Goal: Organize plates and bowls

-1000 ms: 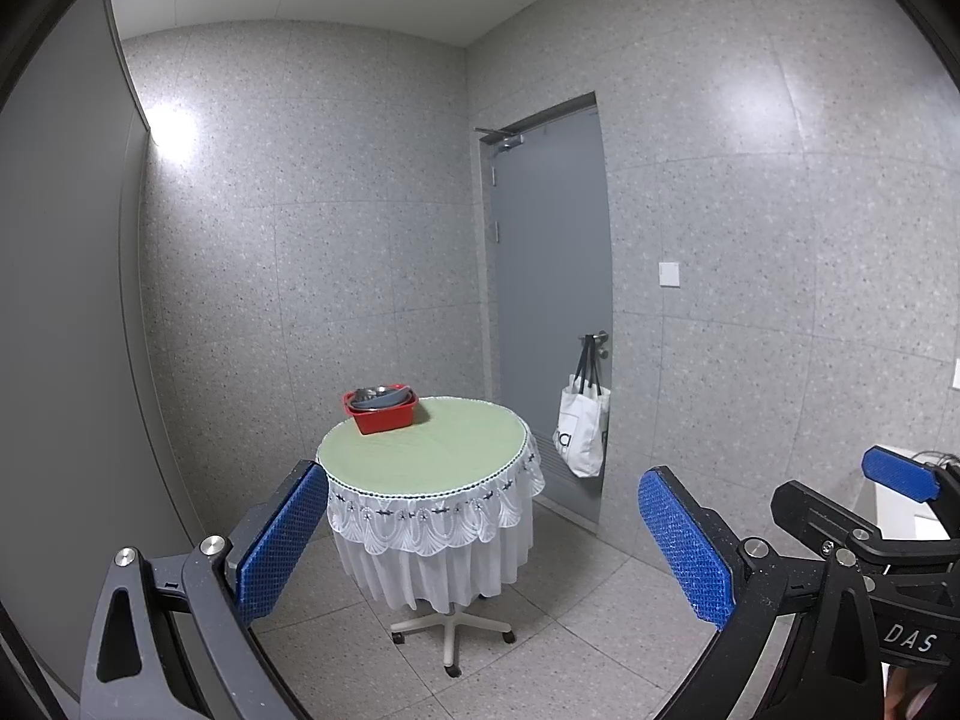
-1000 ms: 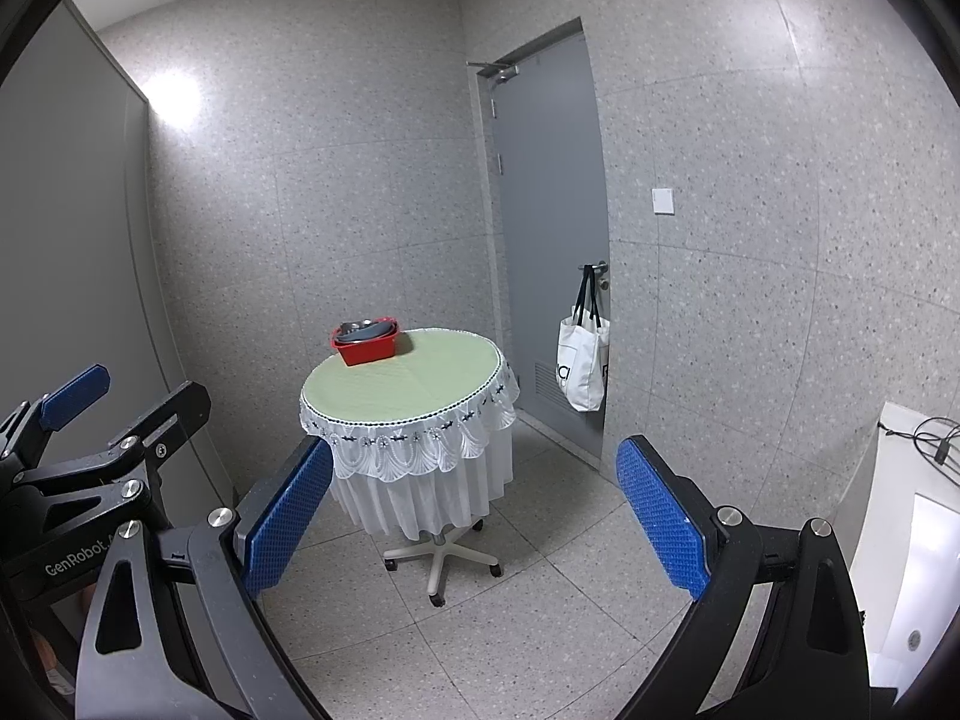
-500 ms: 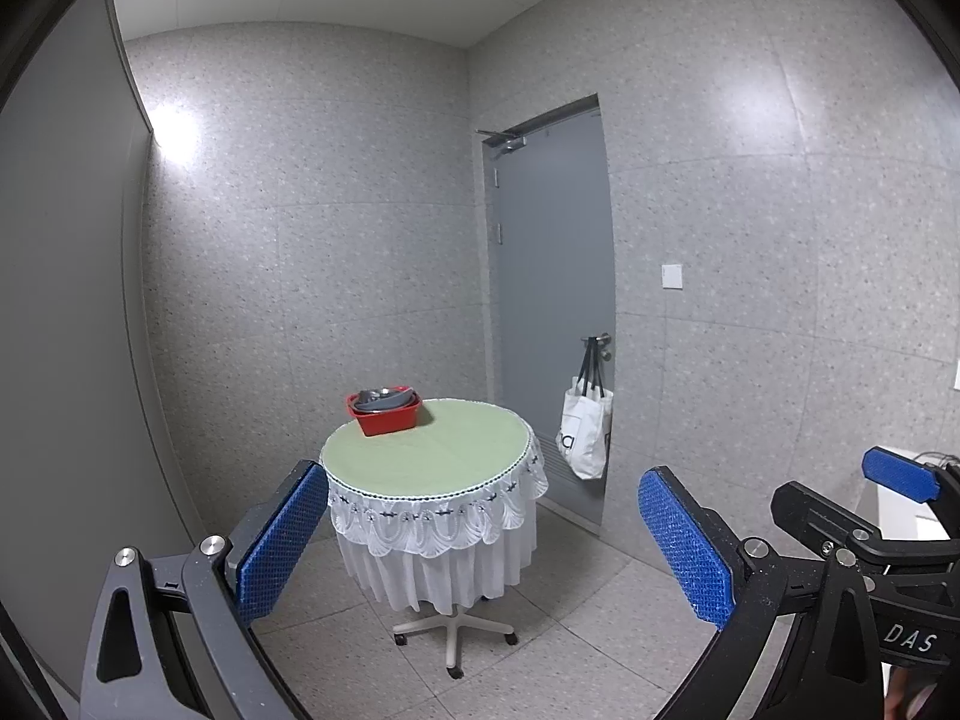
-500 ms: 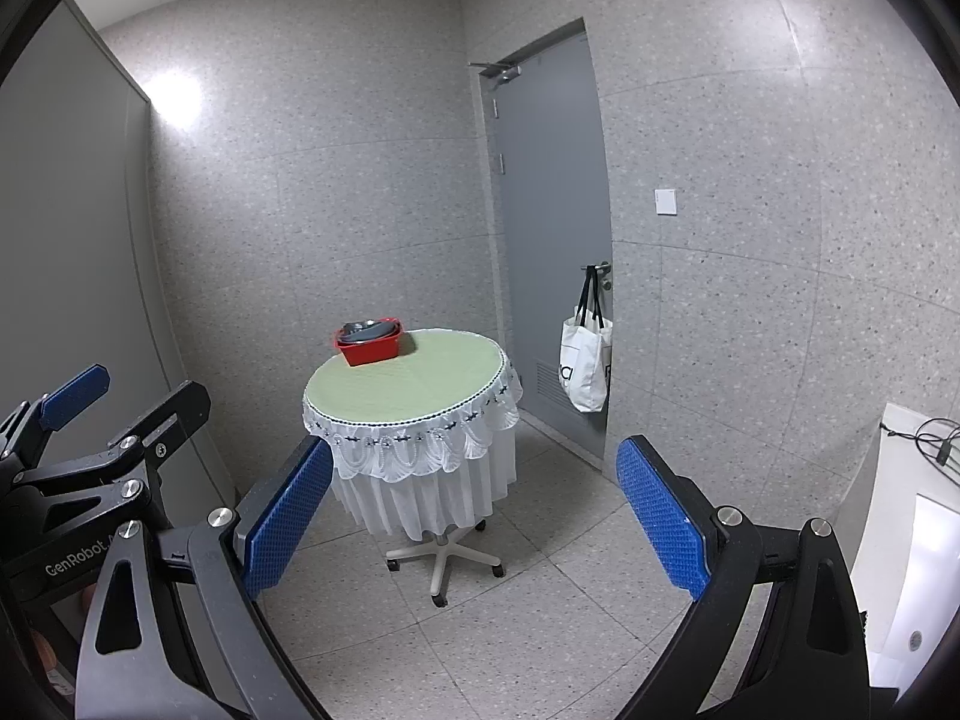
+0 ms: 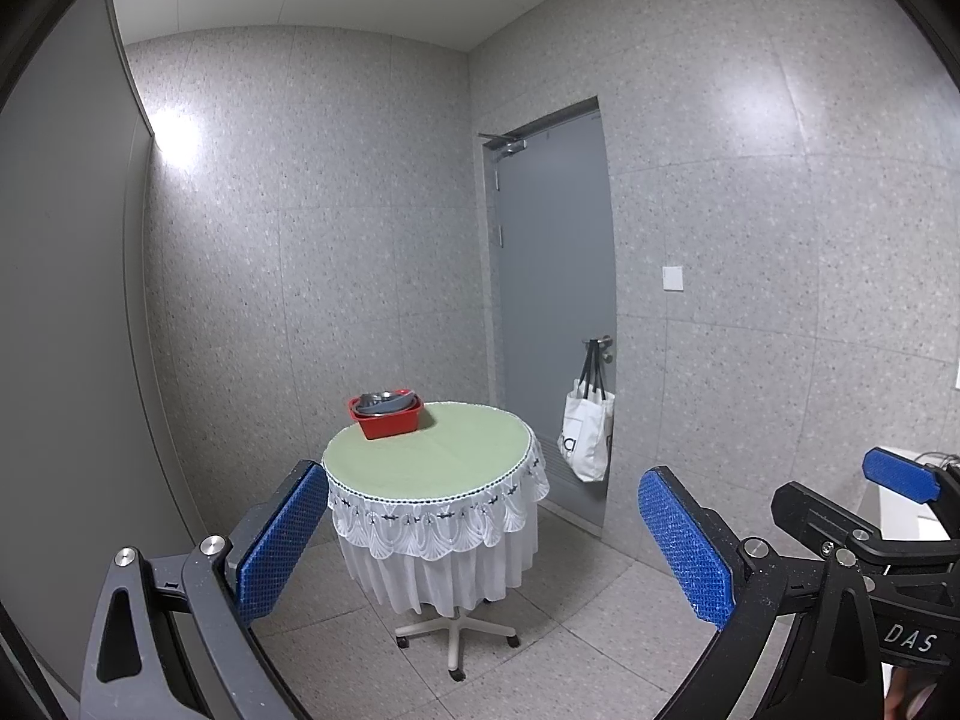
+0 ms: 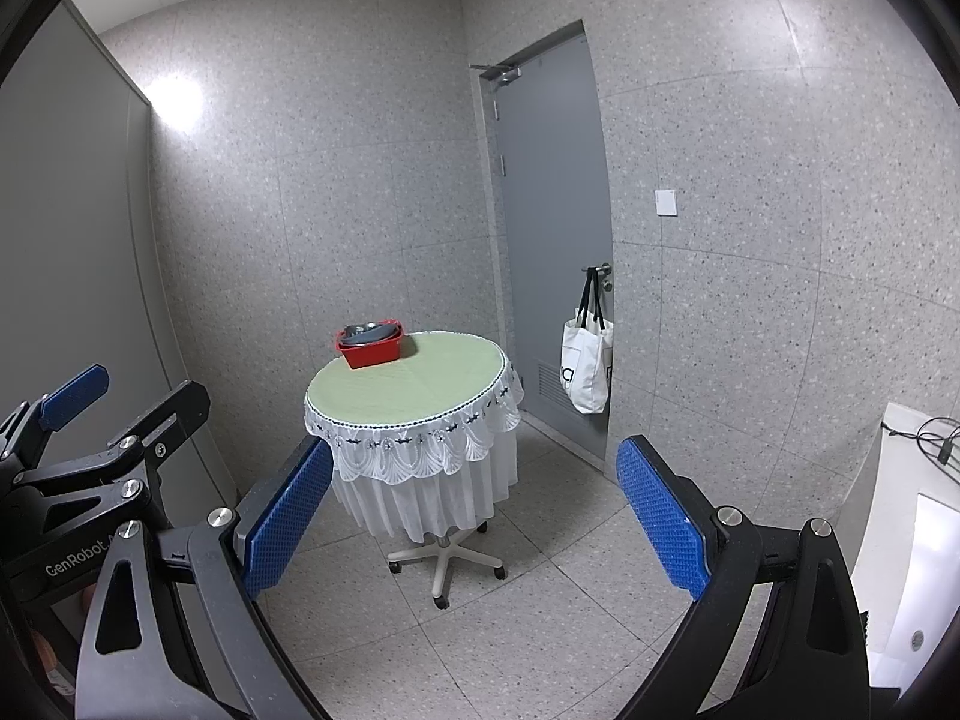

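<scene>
A red basin [image 5: 387,417] stands at the far left edge of a round table [image 5: 429,456] with a green top and white lace skirt. Grey metal dishes [image 5: 384,402] lie stacked inside it; I cannot tell which are plates or bowls. The basin also shows in the right wrist view [image 6: 372,351], on the same table [image 6: 414,387]. My left gripper [image 5: 480,531] is open and empty, well short of the table. My right gripper [image 6: 474,504] is open and empty too, at a similar distance.
A grey door [image 5: 555,300] is in the right wall, with a white tote bag [image 5: 585,438] hanging from its handle. A white counter with cables [image 6: 918,480] is at the right. The table stands on a wheeled base [image 6: 444,564] on a tiled floor.
Both views have shifted slightly; the table sits a little lower and to the right in each frame. Both grippers stay open.
</scene>
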Motion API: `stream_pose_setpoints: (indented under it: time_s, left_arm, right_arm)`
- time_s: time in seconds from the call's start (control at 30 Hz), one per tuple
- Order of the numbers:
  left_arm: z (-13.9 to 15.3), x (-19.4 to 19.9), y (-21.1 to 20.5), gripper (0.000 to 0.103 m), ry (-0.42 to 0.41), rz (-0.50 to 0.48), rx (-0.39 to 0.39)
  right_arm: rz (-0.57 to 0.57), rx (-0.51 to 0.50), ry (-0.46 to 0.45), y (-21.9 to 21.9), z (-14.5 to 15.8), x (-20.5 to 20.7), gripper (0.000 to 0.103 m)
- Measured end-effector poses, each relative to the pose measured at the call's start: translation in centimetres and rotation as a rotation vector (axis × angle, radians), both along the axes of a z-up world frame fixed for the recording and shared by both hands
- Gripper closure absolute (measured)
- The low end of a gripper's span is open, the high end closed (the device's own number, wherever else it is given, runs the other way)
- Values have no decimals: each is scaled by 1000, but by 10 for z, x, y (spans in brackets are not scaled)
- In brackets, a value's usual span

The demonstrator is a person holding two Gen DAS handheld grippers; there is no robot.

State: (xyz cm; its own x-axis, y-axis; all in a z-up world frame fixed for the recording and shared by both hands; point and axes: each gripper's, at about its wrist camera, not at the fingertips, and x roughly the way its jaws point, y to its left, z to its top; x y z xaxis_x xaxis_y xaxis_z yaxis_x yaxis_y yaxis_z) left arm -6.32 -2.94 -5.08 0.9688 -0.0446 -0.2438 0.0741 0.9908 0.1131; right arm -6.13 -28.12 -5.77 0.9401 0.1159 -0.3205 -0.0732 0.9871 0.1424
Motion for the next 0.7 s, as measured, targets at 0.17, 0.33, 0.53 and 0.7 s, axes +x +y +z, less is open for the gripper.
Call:
stream_pose_setpoints:
  time_s: [0.17, 0.33, 0.53, 0.7]
  left_arm:
    - [-2, 1, 3, 1, 0, -4, 3]
    - [-4, 3, 5, 1, -1, -4, 10]
    - [-4, 7, 12, 1, 0, -7, 16]
    - [-6, 13, 16, 1, 2, -2, 25]
  right_arm:
    - [-2, 7, 1, -1, 0, 1, 6]
    - [-6, 13, 4, -4, -2, 1, 6]
    - [-8, 19, 5, -7, -5, 1, 5]
    - [-3, 26, 8, -9, -8, 4, 5]
